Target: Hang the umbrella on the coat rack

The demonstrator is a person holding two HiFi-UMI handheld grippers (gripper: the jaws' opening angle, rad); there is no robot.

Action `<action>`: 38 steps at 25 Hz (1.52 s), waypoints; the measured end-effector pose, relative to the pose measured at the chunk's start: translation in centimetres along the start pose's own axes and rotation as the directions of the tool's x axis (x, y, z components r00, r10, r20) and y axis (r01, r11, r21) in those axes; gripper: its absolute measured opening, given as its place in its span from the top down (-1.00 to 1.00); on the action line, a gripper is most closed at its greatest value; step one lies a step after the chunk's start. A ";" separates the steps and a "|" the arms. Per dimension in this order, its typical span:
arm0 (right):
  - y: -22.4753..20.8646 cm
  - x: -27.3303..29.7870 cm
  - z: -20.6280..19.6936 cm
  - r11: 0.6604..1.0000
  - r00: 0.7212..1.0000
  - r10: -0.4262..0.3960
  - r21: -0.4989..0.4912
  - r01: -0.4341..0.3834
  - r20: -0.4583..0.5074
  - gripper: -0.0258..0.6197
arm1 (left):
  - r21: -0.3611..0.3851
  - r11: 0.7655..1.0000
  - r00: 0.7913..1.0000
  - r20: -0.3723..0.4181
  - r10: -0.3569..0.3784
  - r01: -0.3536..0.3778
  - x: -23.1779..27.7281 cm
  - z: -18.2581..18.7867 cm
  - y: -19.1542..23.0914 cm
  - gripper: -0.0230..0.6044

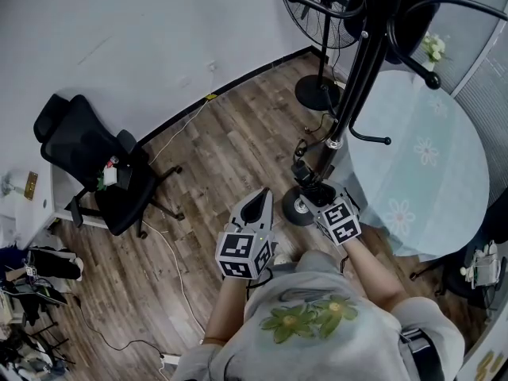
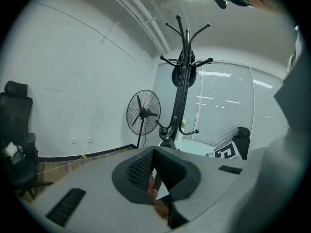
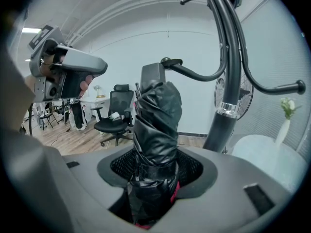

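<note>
The right hand-held gripper (image 3: 154, 174) is clamped on the folded black umbrella (image 3: 155, 130), which stands up out of its jaws just beside the pole of the coat rack (image 3: 228, 81), on the pole's left in the right gripper view. The umbrella's squared top end sits close under the tip of one of the rack's low curved hooks, though whether the two touch cannot be told. The left hand-held gripper (image 2: 155, 152) has its jaws together at the tips with nothing between them, and it is held a little further out from the coat rack than the right one. In the head view both point toward the rack's round base. A standing fan (image 1: 317, 14) is beyond the coat rack, by the wall, and a round worktop under a pale flowered cloth (image 1: 429, 157) is right beside the rack. A black office chair (image 1: 87, 153) stands well apart from it, across the wooden floor (image 1: 230, 157).
</note>
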State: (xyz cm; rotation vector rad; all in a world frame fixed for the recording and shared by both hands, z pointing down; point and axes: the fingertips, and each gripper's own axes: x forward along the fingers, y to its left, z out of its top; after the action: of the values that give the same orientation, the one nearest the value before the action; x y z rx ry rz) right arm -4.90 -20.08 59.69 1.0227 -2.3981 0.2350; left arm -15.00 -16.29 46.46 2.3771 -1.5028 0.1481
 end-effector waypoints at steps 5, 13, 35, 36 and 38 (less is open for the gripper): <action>0.0 0.3 -0.2 1.000 1.000 0.002 0.009 -0.002 -0.008 0.20 | -0.001 1.000 1.000 -0.004 0.000 0.000 0.0 0.0 0.2 0.92; 0.0 0.4 -0.7 1.000 1.000 -0.003 0.020 0.003 -0.028 0.20 | -0.009 1.000 1.000 -0.006 0.003 -0.003 -0.3 -0.3 0.6 0.92; -2.1 1.3 -2.0 0.995 0.997 -0.038 0.088 0.043 -0.060 0.19 | -0.023 1.000 1.000 -0.001 0.003 -0.003 -0.3 -0.4 1.5 0.92; -2.2 1.4 -2.1 0.995 0.997 -0.039 0.093 0.045 -0.064 0.19 | -0.023 1.000 1.000 -0.002 0.004 -0.004 -0.3 -0.4 1.6 0.92; -2.3 1.5 -2.3 0.994 0.997 -0.042 0.098 0.048 -0.069 0.19 | -0.023 1.000 1.000 -0.002 0.005 -0.005 -0.3 -0.4 1.6 0.92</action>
State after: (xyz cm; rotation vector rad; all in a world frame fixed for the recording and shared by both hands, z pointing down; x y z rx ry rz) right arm -3.18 -21.83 62.36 1.0946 -2.3206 0.3695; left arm -16.55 -16.53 47.14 2.3543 -1.5014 0.1335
